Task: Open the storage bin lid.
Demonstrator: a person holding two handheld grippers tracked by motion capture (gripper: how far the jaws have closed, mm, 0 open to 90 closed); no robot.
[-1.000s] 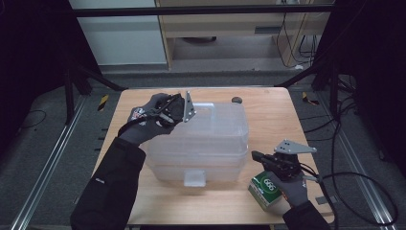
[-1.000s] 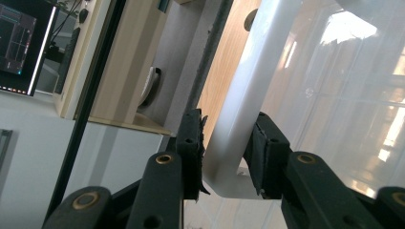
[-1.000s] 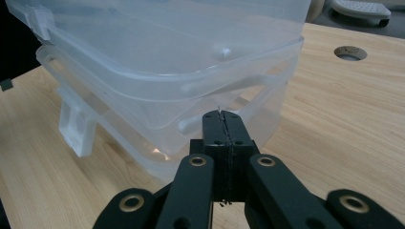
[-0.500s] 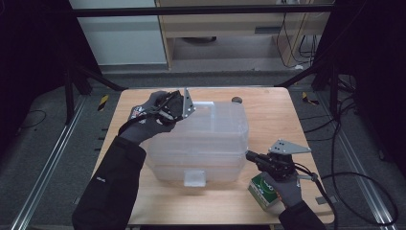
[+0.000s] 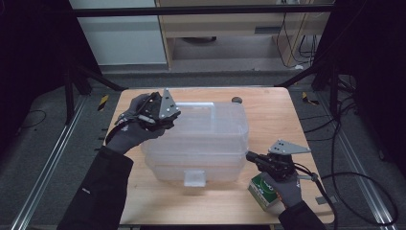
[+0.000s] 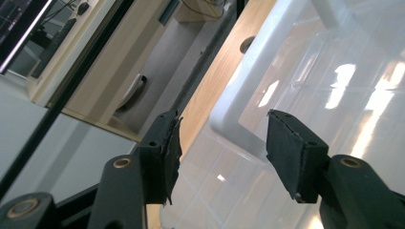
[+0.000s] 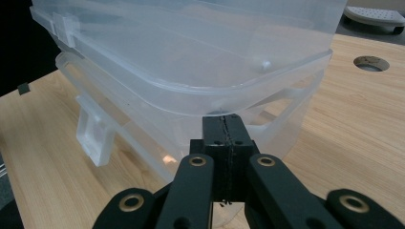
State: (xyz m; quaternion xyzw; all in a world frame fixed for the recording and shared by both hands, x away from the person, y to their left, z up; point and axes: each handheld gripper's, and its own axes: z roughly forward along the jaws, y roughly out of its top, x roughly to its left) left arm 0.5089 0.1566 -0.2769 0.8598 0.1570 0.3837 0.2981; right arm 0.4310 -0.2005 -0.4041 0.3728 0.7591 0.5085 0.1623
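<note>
Table edge nearest us first: the right hand-held gripper (image 5: pixel 252 157) sits low by the near right corner of the clear plastic storage box (image 5: pixel 196 143), its jaws pressed flat together on nothing, tips just under the overhanging rim of the translucent lid (image 7: pixel 191 62). Just beside that hand lies a small green-and-white carton (image 5: pixel 264 190) on the light wooden table (image 5: pixel 268 115).

We note the box in mid-table, lid seated askew on the base, front latch tab (image 5: pixel 195 178) hanging unfastened.

Farther back, the left hand-held gripper (image 5: pixel 165 115) is at the far left corner of the lid. Compared with a second ago, its jaws have just been opening: they now stand moderately wide, the lid's white rim (image 6: pixel 239 95) between the pads but neither pad pressing on it. The hand has also drawn slightly off the corner.

We judge the lid has just been released; seating and latching it remains. Beyond the box, a dark round hole (image 5: pixel 236 99) marks the table's far edge.
</note>
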